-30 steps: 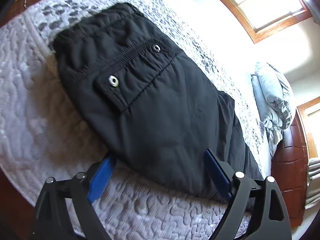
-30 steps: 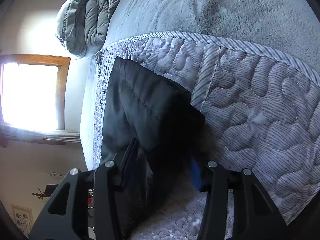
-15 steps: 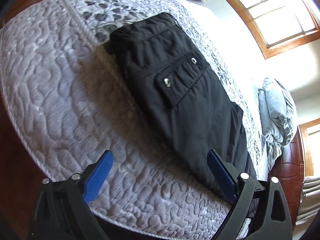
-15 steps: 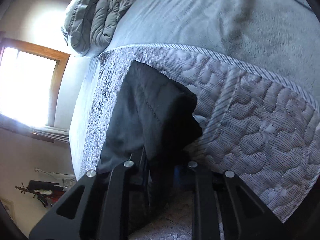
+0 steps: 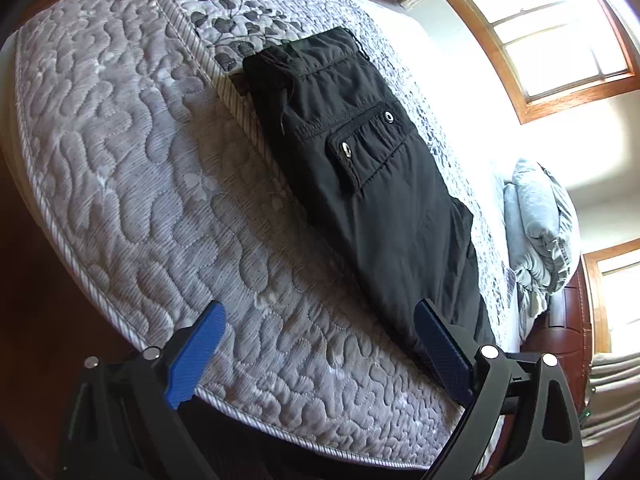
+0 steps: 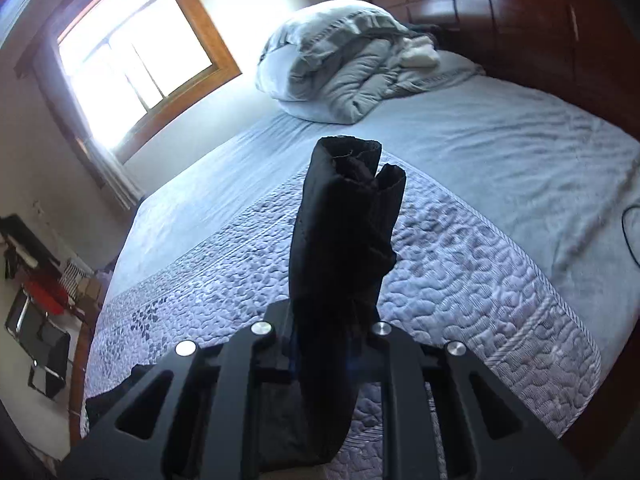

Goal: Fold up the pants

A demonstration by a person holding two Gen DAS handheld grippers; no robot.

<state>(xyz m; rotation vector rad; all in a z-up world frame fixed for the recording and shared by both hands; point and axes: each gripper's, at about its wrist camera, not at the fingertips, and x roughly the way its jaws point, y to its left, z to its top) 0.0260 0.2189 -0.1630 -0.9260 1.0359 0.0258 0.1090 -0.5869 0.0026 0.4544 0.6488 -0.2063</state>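
Note:
The black pants (image 5: pixel 360 168) lie lengthwise along the edge of the quilted mattress (image 5: pixel 140 184), waistband and snap pocket at the far end. My left gripper (image 5: pixel 320 356) is open and empty, held back from the bed's side, its right blue pad close to the pants' leg. My right gripper (image 6: pixel 326 340) is shut on the leg end of the pants (image 6: pixel 344 232), which stands up bunched between the fingers above the bed.
A crumpled grey duvet (image 6: pixel 344 68) lies at the head of the bed by the dark wooden headboard (image 6: pixel 520 12). A grey sheet (image 6: pixel 500 140) covers the far half of the bed. Windows (image 5: pixel 560 28) are beyond the bed. Clutter (image 6: pixel 36 288) sits on the floor at left.
My left gripper drew back from the pants and away from the bed. My right gripper shut on the leg end and lifted it up off the mattress.

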